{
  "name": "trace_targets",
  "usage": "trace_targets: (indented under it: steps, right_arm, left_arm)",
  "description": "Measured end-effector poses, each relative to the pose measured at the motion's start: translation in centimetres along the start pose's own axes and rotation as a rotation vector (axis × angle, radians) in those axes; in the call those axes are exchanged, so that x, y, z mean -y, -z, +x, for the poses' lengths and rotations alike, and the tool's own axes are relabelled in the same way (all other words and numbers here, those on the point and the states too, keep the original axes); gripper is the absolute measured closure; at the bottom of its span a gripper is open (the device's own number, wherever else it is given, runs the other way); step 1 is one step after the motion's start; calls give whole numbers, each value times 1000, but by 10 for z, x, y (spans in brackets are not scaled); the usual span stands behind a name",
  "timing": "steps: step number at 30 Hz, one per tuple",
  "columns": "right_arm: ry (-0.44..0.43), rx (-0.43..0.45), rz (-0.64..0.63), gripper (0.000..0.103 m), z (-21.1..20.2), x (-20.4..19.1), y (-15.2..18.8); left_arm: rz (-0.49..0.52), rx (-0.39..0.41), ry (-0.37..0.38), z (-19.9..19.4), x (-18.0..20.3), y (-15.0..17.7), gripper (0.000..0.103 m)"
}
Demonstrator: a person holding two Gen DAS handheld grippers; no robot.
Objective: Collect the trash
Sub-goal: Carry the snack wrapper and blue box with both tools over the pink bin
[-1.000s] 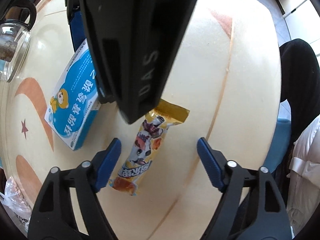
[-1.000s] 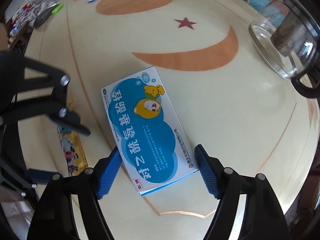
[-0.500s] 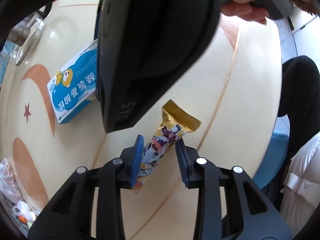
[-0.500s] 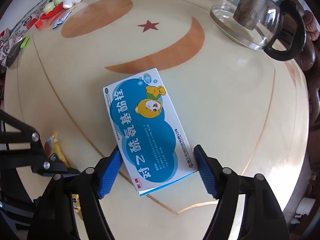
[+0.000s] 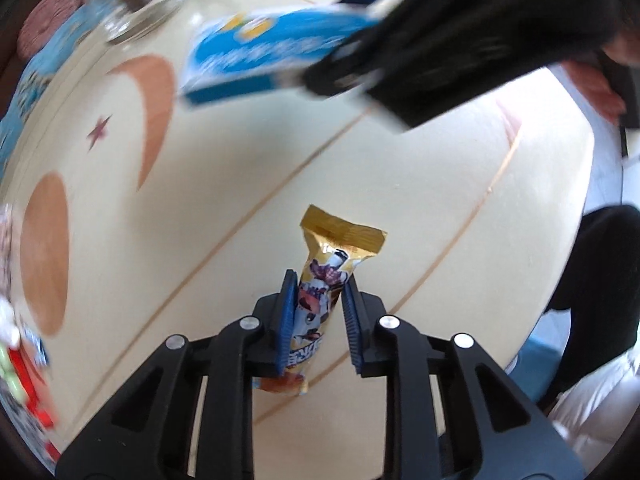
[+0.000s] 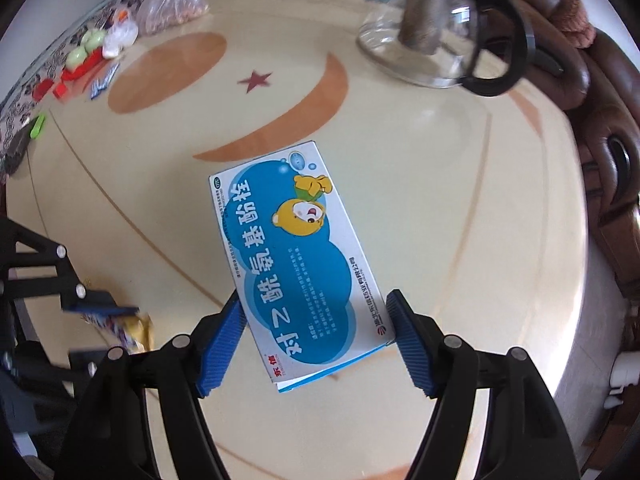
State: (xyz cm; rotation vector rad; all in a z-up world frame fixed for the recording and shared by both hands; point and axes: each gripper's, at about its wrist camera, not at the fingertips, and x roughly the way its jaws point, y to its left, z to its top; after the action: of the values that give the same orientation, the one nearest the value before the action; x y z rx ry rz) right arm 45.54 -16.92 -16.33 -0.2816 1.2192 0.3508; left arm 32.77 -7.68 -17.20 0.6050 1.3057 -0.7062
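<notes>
My left gripper (image 5: 318, 304) is shut on a gold snack wrapper (image 5: 324, 280) with a cartoon print and holds it above the cream table (image 5: 400, 184). The wrapper's crimped top sticks out past the pads. My right gripper (image 6: 316, 320) is shut on a blue and white medicine box (image 6: 296, 264) with a yellow bear, lifted off the table. In the left wrist view the box (image 5: 272, 52) and the right gripper (image 5: 340, 76) show blurred at the top. In the right wrist view the left gripper (image 6: 102, 310) with the wrapper (image 6: 132, 330) shows at lower left.
A glass teapot (image 6: 436, 36) with a black handle stands at the table's far right. A plastic bag (image 6: 172, 4) and small red and green items (image 6: 80, 64) lie at the far left edge. A brown sofa (image 6: 604, 168) is to the right.
My left gripper has closed fully on the wrapper and lifted it. My right gripper has closed on the box and raised it off the table.
</notes>
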Motion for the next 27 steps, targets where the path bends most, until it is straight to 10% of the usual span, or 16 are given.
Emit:
trace_targets:
  steps: [27]
  right_arm:
    - [47, 121, 32, 34, -118, -22, 86]
  left_arm:
    - [-101, 160, -27, -73, -16, 29, 86]
